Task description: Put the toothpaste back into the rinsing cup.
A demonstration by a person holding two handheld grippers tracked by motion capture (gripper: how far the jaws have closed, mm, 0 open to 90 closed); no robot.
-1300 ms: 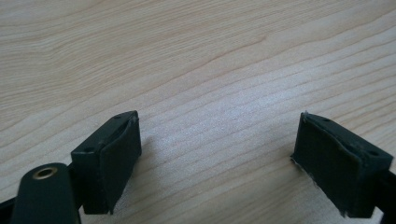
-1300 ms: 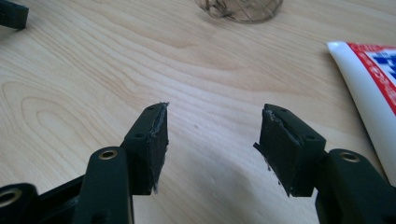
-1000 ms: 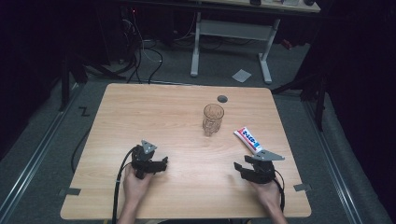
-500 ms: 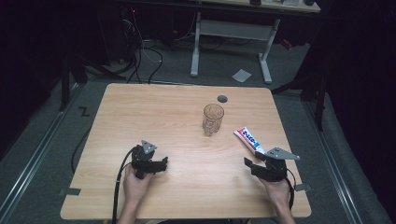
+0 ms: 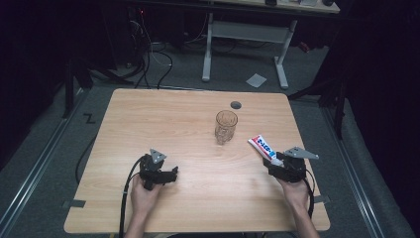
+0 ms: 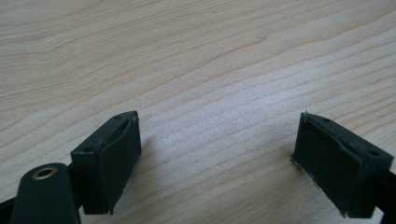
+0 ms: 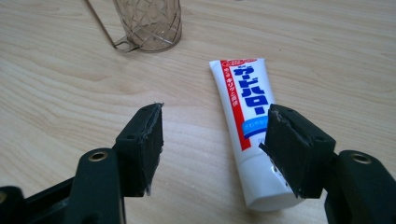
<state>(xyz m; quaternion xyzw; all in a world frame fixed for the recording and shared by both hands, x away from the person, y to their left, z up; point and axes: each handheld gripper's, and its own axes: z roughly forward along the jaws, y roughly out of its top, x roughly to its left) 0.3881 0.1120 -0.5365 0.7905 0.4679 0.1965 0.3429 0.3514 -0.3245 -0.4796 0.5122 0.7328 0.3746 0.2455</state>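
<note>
Pale wood desk (image 5: 163,119) under dim light carries a toothpaste tube (image 7: 245,116) near its right edge, lying flat, just beside a clear glass (image 5: 226,126). Its long axis runs from the cap end by the right claw (image 7: 212,149) up-left toward the glass in the high view. That claw's jaws have just been opening and stand wide, holding nothing; shifting right to straddle the tube seems wise. The left claw (image 6: 217,154) gapes empty.

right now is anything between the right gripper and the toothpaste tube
Nothing visible stands in the way. The right gripper has its jaws open, just widened, right at the cap end of the toothpaste tube, which lies flat on the table. The glass stands apart, beyond the tube's far end.
</note>
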